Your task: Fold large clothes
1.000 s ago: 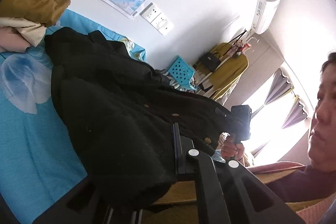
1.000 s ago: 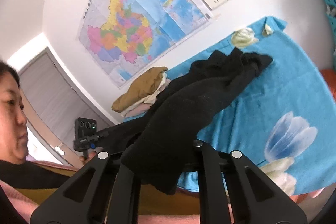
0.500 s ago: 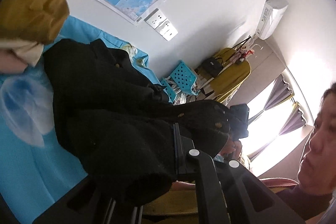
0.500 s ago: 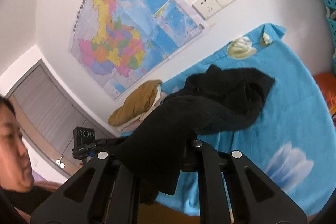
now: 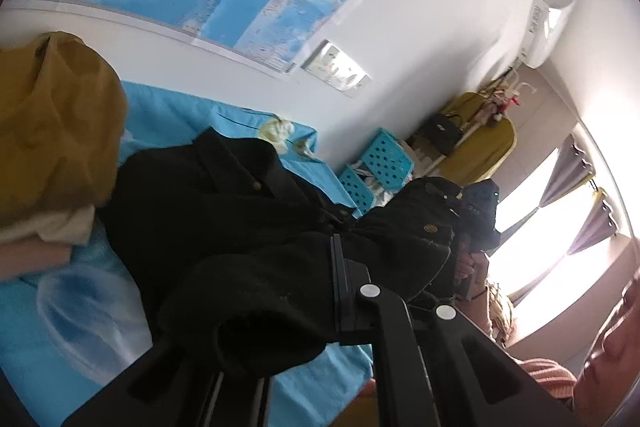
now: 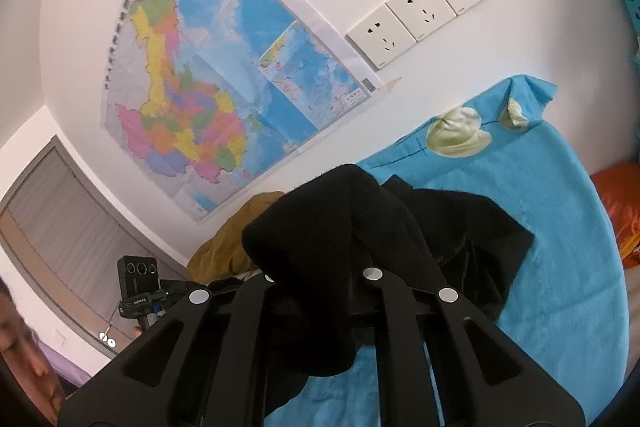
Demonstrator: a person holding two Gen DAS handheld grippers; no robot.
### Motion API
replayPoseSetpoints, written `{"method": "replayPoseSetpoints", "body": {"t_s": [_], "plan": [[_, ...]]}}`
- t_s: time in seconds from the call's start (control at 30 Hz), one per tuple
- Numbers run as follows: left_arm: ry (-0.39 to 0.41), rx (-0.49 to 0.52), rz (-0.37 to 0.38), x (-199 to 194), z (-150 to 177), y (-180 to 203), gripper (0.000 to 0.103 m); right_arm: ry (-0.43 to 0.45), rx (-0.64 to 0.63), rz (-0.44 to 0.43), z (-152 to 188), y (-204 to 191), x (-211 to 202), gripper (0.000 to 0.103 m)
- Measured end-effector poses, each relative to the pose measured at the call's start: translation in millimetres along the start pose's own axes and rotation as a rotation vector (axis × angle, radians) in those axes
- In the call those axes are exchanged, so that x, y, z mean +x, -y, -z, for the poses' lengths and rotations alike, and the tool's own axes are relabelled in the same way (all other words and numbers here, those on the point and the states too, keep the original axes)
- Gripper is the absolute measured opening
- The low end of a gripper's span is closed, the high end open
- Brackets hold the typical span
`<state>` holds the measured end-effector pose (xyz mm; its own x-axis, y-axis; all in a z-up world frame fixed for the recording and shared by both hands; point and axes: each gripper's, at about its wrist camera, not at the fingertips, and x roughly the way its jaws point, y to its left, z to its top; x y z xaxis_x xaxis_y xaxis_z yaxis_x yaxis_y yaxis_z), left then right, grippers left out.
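Note:
A large black coat (image 5: 224, 227) with brass buttons lies partly on the blue bed sheet (image 5: 48, 359) and hangs from both grippers. My left gripper (image 5: 296, 291) is shut on a thick fold of the coat, which covers its left finger. My right gripper (image 6: 320, 267) is shut on another bunched part of the coat (image 6: 472, 239); the cloth drapes over its fingers. The rest of the coat trails back over the sheet (image 6: 560, 267). The right gripper also shows in the left wrist view (image 5: 478, 223), holding the coat's buttoned edge.
A stack of folded clothes, mustard on top (image 5: 52, 131), sits on the bed at the left; it also shows in the right wrist view (image 6: 228, 247). A map (image 6: 224, 75) and sockets (image 6: 420, 15) are on the wall. Blue baskets (image 5: 376, 171) stand beyond the bed.
Both grippers have carried their parts of the coat forward toward the wall. The coat has bunched up shorter on the bed, and the folded stack looks closer to the left gripper.

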<state>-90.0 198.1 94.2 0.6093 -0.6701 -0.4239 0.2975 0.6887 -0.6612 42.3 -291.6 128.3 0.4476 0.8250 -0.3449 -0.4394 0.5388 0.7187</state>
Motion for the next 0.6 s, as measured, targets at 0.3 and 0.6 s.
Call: {"method": "replayPoseSetpoints", "body": {"t_s": [0.3, 0.6], "plan": [[-0.033, -0.055, -0.093, 28.1, -53.2, -31.6, 0.005, -0.049, 0.071, 0.045, -41.4, 27.3, 46.0, 0.008], [-0.091, -0.09, -0.256, 80.9, -95.5, -75.9, 0.005, -0.138, 0.202, 0.17, -64.2, 80.4, 112.6, 0.008]]}}
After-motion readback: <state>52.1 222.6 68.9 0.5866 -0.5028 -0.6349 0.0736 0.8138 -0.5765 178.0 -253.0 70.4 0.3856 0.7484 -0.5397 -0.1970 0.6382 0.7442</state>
